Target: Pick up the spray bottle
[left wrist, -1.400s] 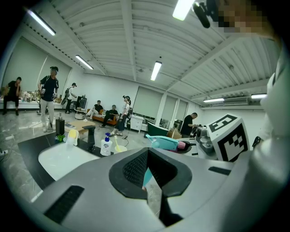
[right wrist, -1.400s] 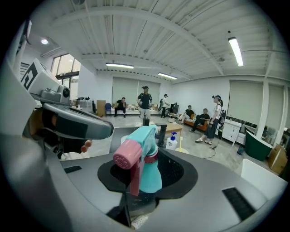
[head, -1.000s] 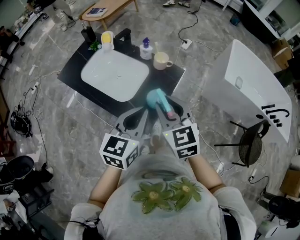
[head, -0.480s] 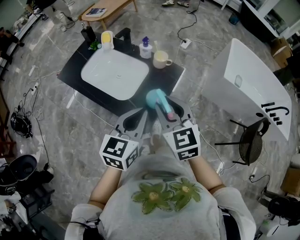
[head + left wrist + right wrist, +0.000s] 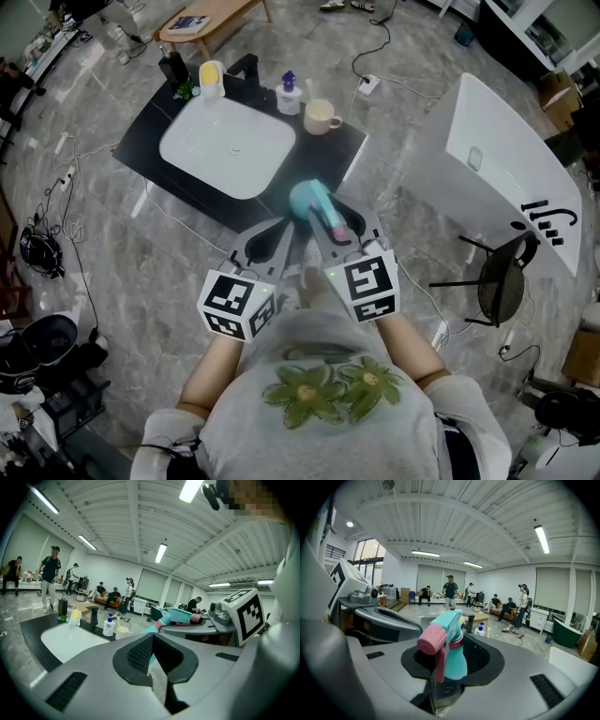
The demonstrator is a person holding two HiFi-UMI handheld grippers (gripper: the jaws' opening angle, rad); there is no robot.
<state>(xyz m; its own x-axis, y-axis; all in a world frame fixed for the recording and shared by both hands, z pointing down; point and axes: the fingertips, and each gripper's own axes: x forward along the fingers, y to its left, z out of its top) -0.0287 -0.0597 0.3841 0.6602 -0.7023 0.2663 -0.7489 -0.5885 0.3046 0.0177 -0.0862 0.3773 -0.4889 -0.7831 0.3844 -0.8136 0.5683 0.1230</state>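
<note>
Item: spray bottle (image 5: 454,660), teal body with a pink nozzle and trigger, set between the jaws of the right tool (image 5: 339,223), which are clamped on its neck; the nozzle end points back along the tool toward the person, and the body reaches out past the jaw tips. In the head view the bottle hangs over the near edge of the black desk (image 5: 150,141). Left tool (image 5: 154,653): just beside the right tool on its left, pointing the same way, jaw tips together with nothing between the pads, only floor showing through the hollow. Each tool carries its marker cube at the rear, close to the person's chest. Ahead of both tools, on the desk: a white basin (image 5: 230,150). Beyond it stand a cream cup (image 5: 321,117), a white pump bottle (image 5: 289,94) with a blue top, a yellow container (image 5: 213,80) and a dark bottle (image 5: 173,66). To the right of the right tool, well apart: a tilted white panel (image 5: 487,169) and a black stool (image 5: 497,286) on the grey marbled floor.
</note>
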